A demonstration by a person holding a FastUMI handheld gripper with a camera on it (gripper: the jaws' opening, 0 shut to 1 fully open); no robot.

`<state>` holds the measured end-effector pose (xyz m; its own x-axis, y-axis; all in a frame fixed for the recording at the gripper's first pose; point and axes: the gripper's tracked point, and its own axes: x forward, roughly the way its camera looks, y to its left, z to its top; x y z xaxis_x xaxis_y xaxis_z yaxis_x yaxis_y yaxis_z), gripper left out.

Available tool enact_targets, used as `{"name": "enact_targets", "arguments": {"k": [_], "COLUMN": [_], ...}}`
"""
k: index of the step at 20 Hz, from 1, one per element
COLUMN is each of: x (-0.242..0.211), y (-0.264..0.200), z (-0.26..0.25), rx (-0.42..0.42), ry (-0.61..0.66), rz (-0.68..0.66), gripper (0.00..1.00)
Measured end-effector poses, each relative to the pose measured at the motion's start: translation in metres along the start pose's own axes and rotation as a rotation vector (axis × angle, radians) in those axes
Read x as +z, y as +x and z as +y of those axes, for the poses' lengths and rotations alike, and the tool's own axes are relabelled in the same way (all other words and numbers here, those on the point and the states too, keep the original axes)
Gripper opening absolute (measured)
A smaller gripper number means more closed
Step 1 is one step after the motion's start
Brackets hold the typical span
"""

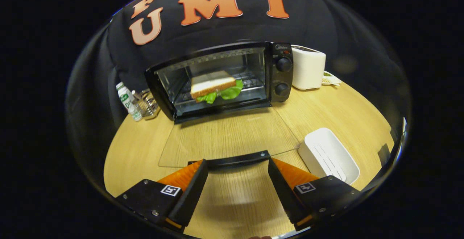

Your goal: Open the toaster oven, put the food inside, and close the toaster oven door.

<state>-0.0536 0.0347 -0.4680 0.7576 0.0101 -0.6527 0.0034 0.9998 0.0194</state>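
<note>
Now the food is in and the door waits to be shut.

Gripper view: the gripper (237, 181) stands wide, holding nothing, its fingers either side of the near end of the door handle (239, 159), not pressing it. The glass door (224, 137) lies folded flat on the wooden table (337, 108), hinged at the far edge under the toaster oven (221, 79). A sandwich (214, 87), lettuce spilling out, rests on the rack inside. Right of the oven stands a white toaster (308, 67); a white tray (328, 155) lies near right, and a bottle (128, 101) is far left. The door looks stiff, light and probably slippery on its glass, so the handle bar is the place to take hold and lift.
</note>
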Motion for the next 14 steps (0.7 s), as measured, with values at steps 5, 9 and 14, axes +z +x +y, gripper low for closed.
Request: {"name": "enact_targets", "arguments": {"k": [5,9,14], "x": [-0.02,-0.024,0.0], "y": [0.021,0.026,0.012], "z": [0.013,0.01,0.011], "rx": [0.021,0.001,0.019], "ry": [-0.119,-0.114,-0.112], "rz": [0.041,0.056,0.025], "gripper": [0.99,1.0,1.0]}}
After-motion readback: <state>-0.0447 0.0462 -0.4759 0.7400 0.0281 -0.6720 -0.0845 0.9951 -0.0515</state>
